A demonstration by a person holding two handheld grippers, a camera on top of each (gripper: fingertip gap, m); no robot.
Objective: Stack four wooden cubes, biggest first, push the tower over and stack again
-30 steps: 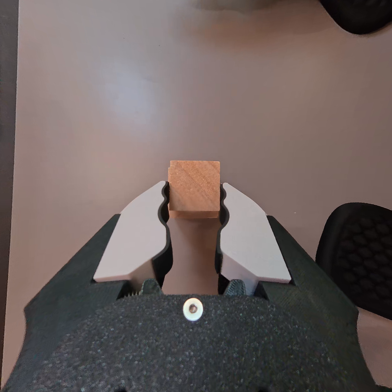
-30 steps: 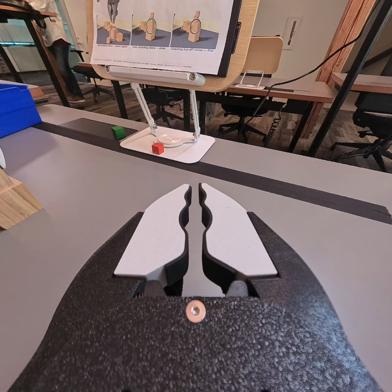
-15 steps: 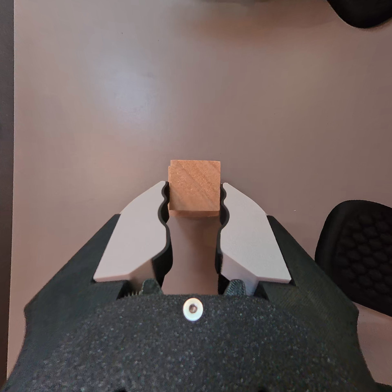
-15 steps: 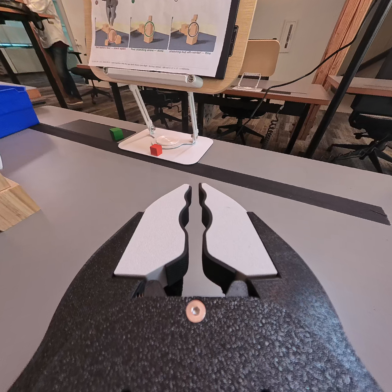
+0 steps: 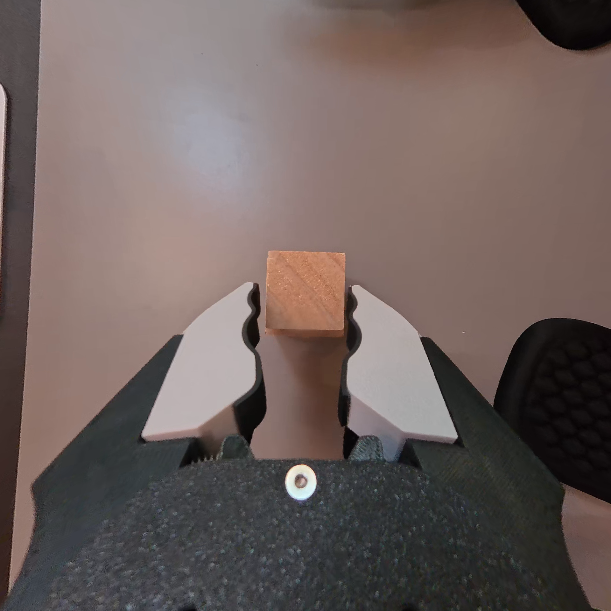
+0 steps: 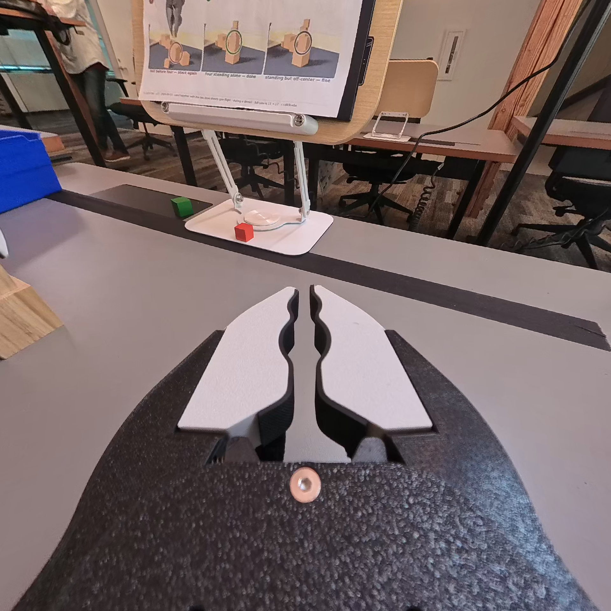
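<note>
Both fingers (image 5: 215, 357) of the left gripper (image 5: 305, 297) have moved apart a little since a moment ago. Back then their dark wavy pads sat tight against the sides of the square block of light brown wood (image 5: 305, 294). Now a thin gap shows on the left side of the block, and a thinner one on the right, so nothing is squeezing it. The block stands between the two fingertips, on top of another wooden block whose edge peeks out just under it. It has not slid or tipped. That looks like a let-go: the top block seems to rest on its own, and the gripper is open around it.

Under the blocks lies the flat grey table (image 5: 396, 165). Black mesh chairs (image 5: 562, 413) show past the table edge on the right.

Over on the other side, the right gripper (image 6: 304, 291) has hardly changed. Its two white fingers (image 6: 251, 357) are almost shut, with only a thin slit between the pads and nothing in them. It hangs low over the same grey table. A strip of black tape (image 6: 429, 291) crosses the table ahead of it. Farther off are a small red cube (image 6: 244, 232) on the white base of a stand (image 6: 297, 231), a small green cube (image 6: 182, 206) on a dark mat, a blue bin (image 6: 23, 172) and a pale wooden block (image 6: 23, 320) at the left edge.
</note>
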